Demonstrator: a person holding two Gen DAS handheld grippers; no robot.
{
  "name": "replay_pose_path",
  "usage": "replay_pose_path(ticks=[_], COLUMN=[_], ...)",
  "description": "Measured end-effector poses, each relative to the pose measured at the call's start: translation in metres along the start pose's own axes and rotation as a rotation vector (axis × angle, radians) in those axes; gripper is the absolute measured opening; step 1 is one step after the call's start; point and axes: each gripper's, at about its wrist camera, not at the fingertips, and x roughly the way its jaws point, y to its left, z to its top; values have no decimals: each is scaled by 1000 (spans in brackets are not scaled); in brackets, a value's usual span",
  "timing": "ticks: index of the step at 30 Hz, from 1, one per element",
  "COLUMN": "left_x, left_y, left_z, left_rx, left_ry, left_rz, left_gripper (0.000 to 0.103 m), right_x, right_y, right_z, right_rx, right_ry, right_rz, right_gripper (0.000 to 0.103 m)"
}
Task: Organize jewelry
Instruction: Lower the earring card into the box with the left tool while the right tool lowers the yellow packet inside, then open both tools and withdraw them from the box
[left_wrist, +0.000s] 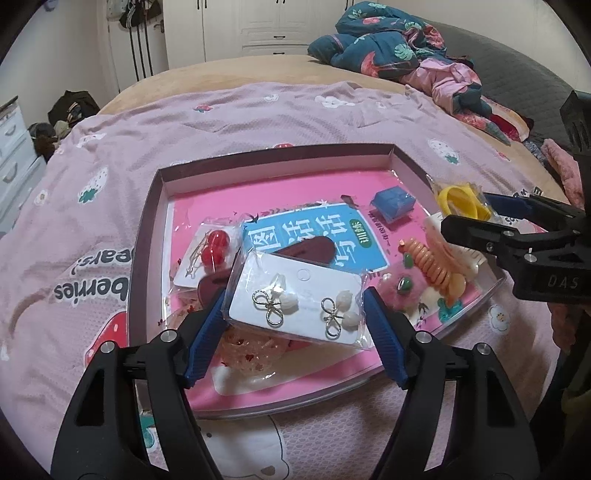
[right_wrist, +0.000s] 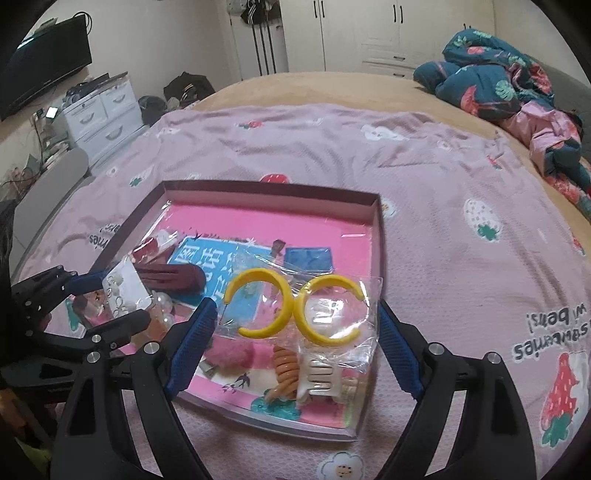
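I count two tools: my left tool (left_wrist: 295, 325) and my right tool (right_wrist: 295, 343). One shallow box (left_wrist: 147, 206) ahead of both. Between the left tool's fingers, one white card (left_wrist: 295, 295) carrying two bow earrings (left_wrist: 269, 306). Between the right tool's fingers, one clear bag (right_wrist: 332, 350) with two yellow hoop earrings (right_wrist: 258, 306). Beyond the left tool I see one blue booklet (left_wrist: 314, 236), one blue block (left_wrist: 393, 201), one pair of red ball earrings (left_wrist: 214, 245), one dark red clip (left_wrist: 314, 251). Right of it, one orange coil tie (left_wrist: 430, 266), one cream claw clip (left_wrist: 443, 240), and one pink fuzzy piece (left_wrist: 391, 291).
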Motion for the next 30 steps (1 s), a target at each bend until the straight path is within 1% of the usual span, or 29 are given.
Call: replay_pose_path(ticks=[3, 4, 6, 9, 11, 13, 15, 17, 20, 23, 27, 30], left_x=[-1, -2, -3, -8, -15, -23, -33, -44, -61, -78, -95, -108], left_y=[0, 0, -1, 0, 0, 0, -1, -1, -2, -2, -1, -2], left_z=[-1, -1, -2, -4, -4, -4, -4, -5, -8, -11, -17, -24], left_rx=[2, 0, -2, -8, -18, -25, -28, -34, -40, -66, -95, -113], left_ry=[-1, -1, -2, -8, -19, -36, -56, -79, -111, -145, -173, -194], left_rz=[0, 0, -1, -2, -12, -13, -13, -12, -6, -2, -8, 7], left_gripper=[67, 68, 70, 75, 80, 84, 85, 87, 88, 93, 93, 93], right_x=[0, -1, -4, -14, -27, -40, -57, -71, -94, -114, -135, -145], right_y=[0, -1, -1, -3, -5, -7, -10, -12, -13, -10, -4, 1], right_z=[-3, -3, -4, -6, -9, -12, -17, -22, -30, -37, -47, -55], right_rx=[19, 22, 29, 50, 70, 87, 110, 126, 131, 118, 87, 64], right_ry=[8, 9, 5, -16, -43, -72, -114, -146, -201, -251, -295, -309], right_rz=[24, 29, 41, 59, 68, 74, 79, 81, 63, 33, 0, -12], right_gripper=[85, 86, 89, 90, 91, 92, 95, 97, 97, 98, 99, 99])
